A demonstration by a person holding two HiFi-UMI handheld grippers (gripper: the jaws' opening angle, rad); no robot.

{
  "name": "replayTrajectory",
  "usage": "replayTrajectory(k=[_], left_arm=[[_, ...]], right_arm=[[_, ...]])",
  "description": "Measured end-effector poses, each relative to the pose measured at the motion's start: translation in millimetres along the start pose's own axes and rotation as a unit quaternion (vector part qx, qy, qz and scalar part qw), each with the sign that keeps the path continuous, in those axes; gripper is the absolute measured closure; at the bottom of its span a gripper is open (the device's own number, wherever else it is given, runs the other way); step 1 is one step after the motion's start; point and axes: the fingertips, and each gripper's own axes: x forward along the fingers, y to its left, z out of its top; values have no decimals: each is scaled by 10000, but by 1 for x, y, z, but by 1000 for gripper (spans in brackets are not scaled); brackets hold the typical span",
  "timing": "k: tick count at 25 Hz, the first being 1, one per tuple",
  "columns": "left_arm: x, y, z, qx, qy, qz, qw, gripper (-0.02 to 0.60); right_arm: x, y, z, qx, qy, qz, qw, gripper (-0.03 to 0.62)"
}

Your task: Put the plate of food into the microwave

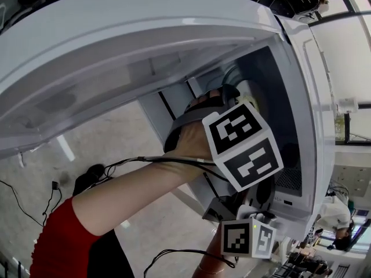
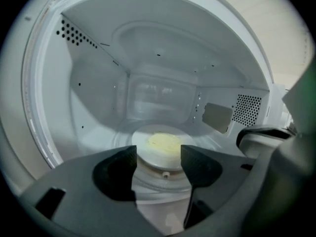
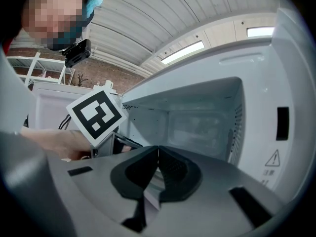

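Microwave (image 2: 98, 98) cavity open, perforated vent (image 2: 247, 110) on its right wall. Plate (image 2: 160, 154) lies flat on the turntable at the cavity's centre, round, yellow food (image 2: 163, 142) facing up. Left gripper (image 2: 158, 164) reaches in, jaws released and spread just before the plate's near rim, not pressing it. Right gripper (image 3: 157, 169) sits outside the opening, jaws clenched on nothing.

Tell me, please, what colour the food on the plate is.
Pale yellow food, clearest in the left gripper view.
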Motion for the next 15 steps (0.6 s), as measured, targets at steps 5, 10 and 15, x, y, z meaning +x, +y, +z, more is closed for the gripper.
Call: replayTrajectory(k=[5,10,15], left_arm=[[-24,3,0,161,-468,-9,9988,378],[-43,1,0,-297,-1094,-216,9933,552],[-63,-4,3,-1376,-1693,-1001,9708,572]], right_arm=[[0,5,-3,19,43,31,10000,579],[1,10,0,7,63,26,10000,579],[4,18,8,30,14,103,9999,579]])
